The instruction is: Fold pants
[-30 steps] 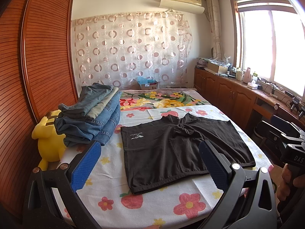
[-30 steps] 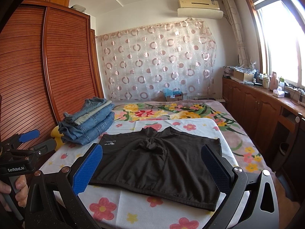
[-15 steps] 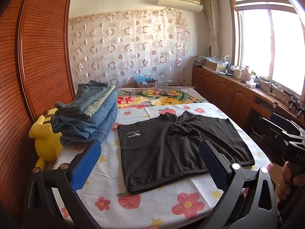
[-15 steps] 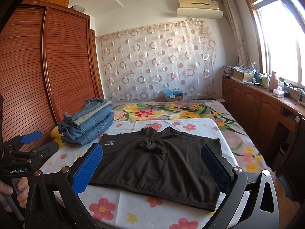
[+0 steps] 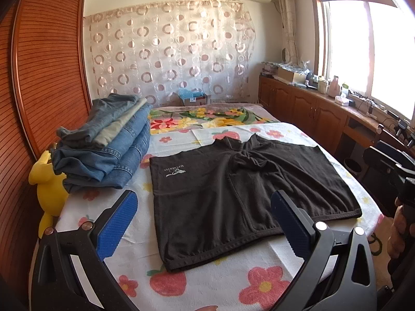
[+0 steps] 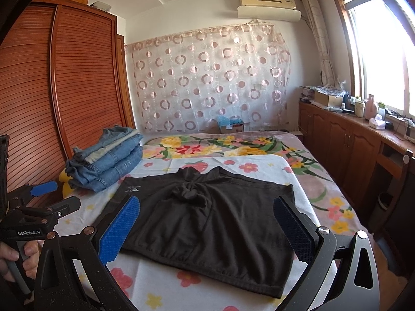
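Note:
Black shorts lie spread flat on the flowered bed sheet, waistband toward me, a small white logo near their left edge. They also show in the right wrist view. My left gripper is open and empty, held above the near edge of the bed over the shorts' waistband. My right gripper is open and empty, above the near edge on the shorts' right side. Each gripper shows at the edge of the other's view, the left gripper and the right gripper.
A stack of folded jeans sits at the left of the bed, with a yellow plush toy beside it. A wooden wardrobe runs along the left. Wooden cabinets under the window line the right.
My left gripper has moved forward and lower toward the bed; the shorts and jeans sit larger in its view. The right gripper has hardly moved.

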The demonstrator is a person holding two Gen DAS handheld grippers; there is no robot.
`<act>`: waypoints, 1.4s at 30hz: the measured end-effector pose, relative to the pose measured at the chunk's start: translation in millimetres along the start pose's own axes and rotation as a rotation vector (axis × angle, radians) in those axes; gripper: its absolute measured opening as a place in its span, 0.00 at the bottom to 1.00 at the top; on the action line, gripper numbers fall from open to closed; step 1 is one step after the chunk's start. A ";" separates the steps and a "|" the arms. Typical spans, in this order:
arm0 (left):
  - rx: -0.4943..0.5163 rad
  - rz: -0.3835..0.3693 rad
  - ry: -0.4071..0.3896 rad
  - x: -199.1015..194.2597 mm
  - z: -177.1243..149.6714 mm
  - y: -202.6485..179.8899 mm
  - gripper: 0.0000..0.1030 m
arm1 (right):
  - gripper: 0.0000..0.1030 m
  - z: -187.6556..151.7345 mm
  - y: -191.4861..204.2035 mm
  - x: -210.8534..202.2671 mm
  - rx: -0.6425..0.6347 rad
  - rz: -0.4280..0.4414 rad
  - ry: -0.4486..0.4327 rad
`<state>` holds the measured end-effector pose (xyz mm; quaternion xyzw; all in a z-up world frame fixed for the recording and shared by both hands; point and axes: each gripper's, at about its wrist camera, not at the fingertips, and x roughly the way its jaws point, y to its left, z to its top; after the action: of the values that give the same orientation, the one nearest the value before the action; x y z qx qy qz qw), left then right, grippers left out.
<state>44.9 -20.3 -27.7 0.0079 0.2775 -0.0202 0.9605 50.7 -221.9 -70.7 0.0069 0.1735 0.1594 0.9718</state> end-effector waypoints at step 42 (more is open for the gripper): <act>0.081 -0.192 0.234 103.6 -11.5 4.5 1.00 | 0.38 104.4 -64.9 163.9 0.052 -0.086 0.503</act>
<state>126.5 -19.0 -92.7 0.0222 0.3859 -0.1218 0.9142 251.8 -227.9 -31.9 -0.0154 0.4139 0.1099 0.9035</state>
